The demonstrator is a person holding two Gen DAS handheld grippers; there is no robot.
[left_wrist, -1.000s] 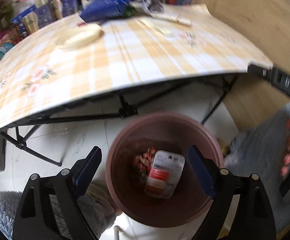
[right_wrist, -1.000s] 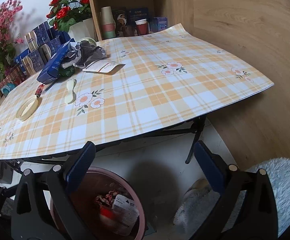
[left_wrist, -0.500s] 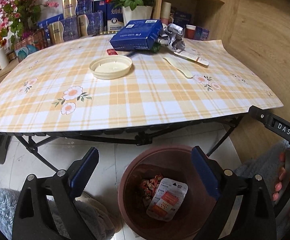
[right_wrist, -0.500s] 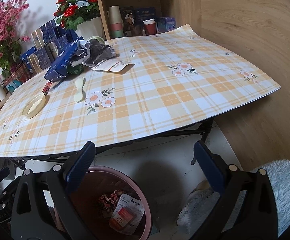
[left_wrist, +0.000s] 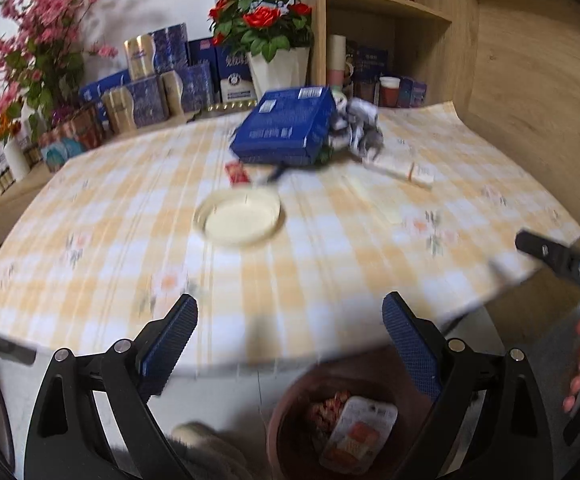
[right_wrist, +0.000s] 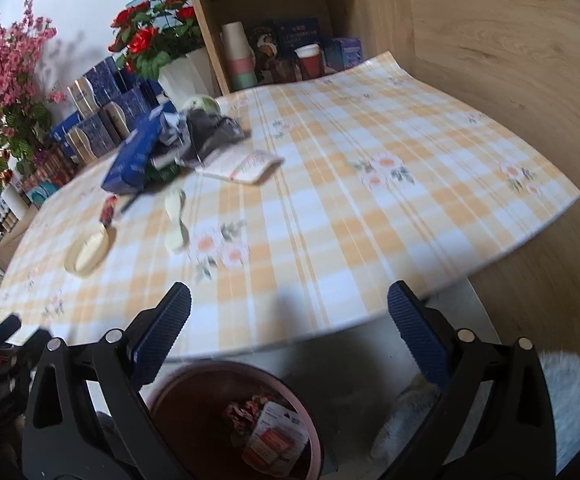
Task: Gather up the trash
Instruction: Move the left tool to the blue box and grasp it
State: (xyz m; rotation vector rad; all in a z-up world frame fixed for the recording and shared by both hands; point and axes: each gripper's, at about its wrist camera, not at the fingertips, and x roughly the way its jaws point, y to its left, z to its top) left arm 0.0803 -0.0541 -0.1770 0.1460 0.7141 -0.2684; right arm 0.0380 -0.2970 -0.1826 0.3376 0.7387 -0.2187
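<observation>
Left wrist view first: left gripper (left_wrist: 290, 322) has its jaws spread wide with nothing between them, hanging at the near edge of the table (left_wrist: 89, 280). Straight ahead sits a shallow cream lid (left_wrist: 241, 218), behind it a small red wrapper (left_wrist: 237, 172), then the blue box (left_wrist: 290, 128) with crumpled grey wrapping (left_wrist: 360, 130) touching its right side, and a flat white packet (left_wrist: 408, 172) just beside that. The brown bin (left_wrist: 290, 420) is on the floor under the table edge, already holding a red-and-white packet (left_wrist: 360, 436). Everything's pretty smeared here, so small details are a guess.

Right wrist view: right gripper (right_wrist: 287, 322) is also wide open and empty, near the same table edge. There's a cream spoon-like piece (right_wrist: 175, 220) lying between the lid and the packet.

What could go wrong imo: the lid and packet are flat and thin, so the pads could just skate over them. Grabbing the wrapping could drag the box along too
</observation>
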